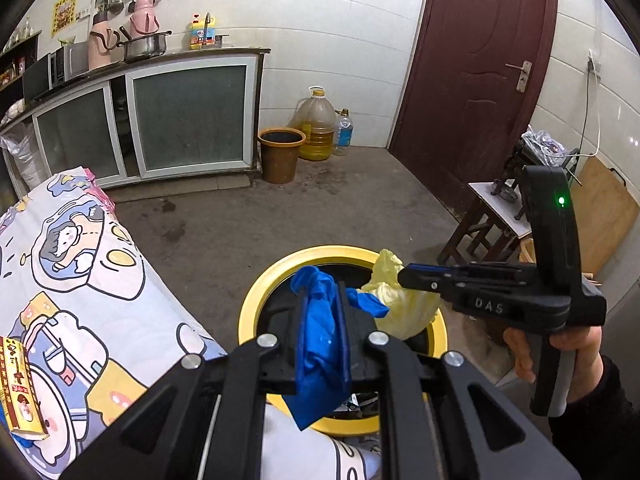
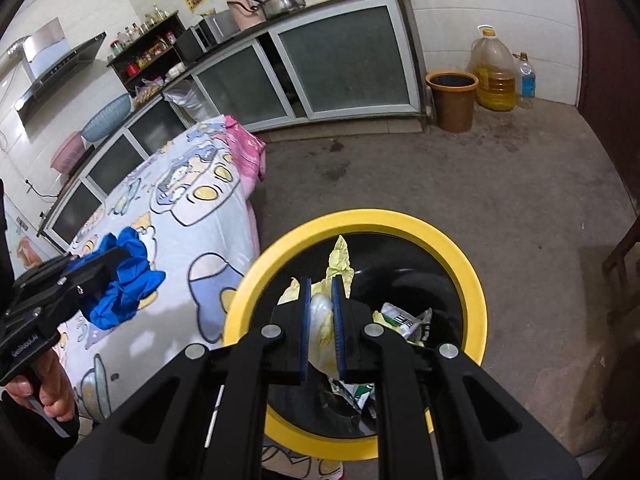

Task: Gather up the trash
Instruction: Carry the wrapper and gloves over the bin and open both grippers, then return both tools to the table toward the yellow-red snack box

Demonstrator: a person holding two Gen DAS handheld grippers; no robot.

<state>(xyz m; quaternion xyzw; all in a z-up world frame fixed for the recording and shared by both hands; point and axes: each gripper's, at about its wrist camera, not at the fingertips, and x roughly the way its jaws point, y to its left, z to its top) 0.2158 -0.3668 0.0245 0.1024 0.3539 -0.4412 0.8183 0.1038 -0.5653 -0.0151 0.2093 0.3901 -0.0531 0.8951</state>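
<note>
A round bin with a yellow rim [image 1: 256, 292] [image 2: 460, 248] and a black inside stands on the floor beside the table. Crumpled wrappers [image 2: 404, 320] lie in it. My left gripper [image 1: 322, 300] is shut on a crumpled blue bag [image 1: 320, 344], held over the bin's near edge; it also shows in the right wrist view [image 2: 124, 276]. My right gripper [image 2: 322, 292] is shut on a crumpled pale yellow bag [image 2: 320, 320], held above the bin's opening. That bag also shows in the left wrist view [image 1: 400, 300], next to the blue one.
A table with a cartoon-print cloth [image 1: 80, 280] [image 2: 180, 200] lies left of the bin, with a small box [image 1: 20, 392] on it. A brown bucket [image 1: 280, 152], oil jug [image 1: 316, 124] and bottle stand by the cabinets. A stool [image 1: 492, 216] and a dark red door [image 1: 472, 60] are at the right.
</note>
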